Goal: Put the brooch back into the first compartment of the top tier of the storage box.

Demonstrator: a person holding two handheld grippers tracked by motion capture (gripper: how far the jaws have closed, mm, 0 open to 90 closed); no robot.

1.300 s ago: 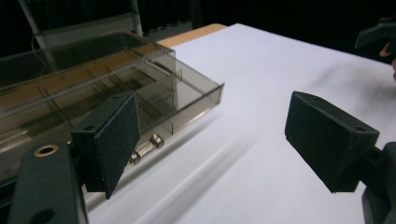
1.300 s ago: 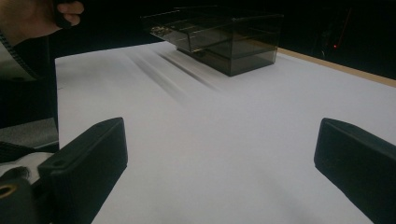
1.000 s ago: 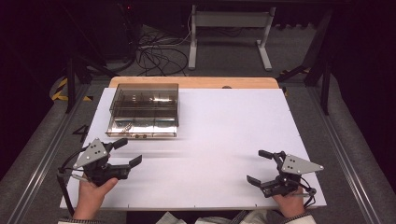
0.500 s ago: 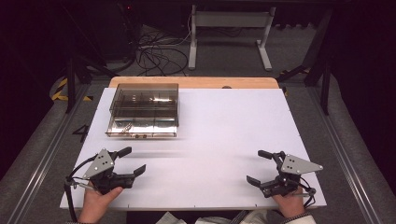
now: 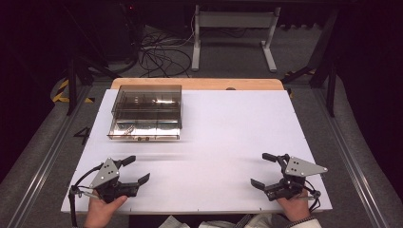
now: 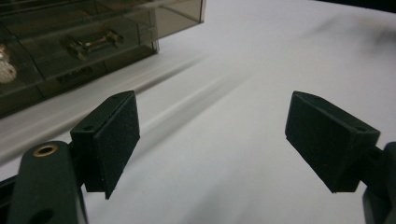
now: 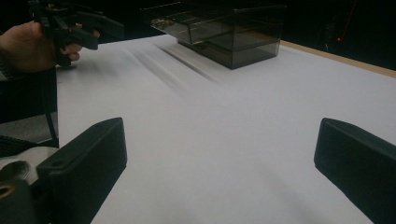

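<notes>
Drawer box (image 5: pixel 146 113) sits untouched at the table's (image 5: pixel 228 137) far left; both the left gripper (image 5: pixel 134 171) and right gripper (image 5: pixel 260 169) rest spread wide, empty, well short.

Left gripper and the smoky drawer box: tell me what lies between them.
Nothing: between the left gripper and the drawer box lies bare white tabletop, seen in the high view.

The left gripper (image 5: pixel 132 169) has drawn back from the smoked drawer box (image 5: pixel 147 111) toward the table's near edge.
</notes>
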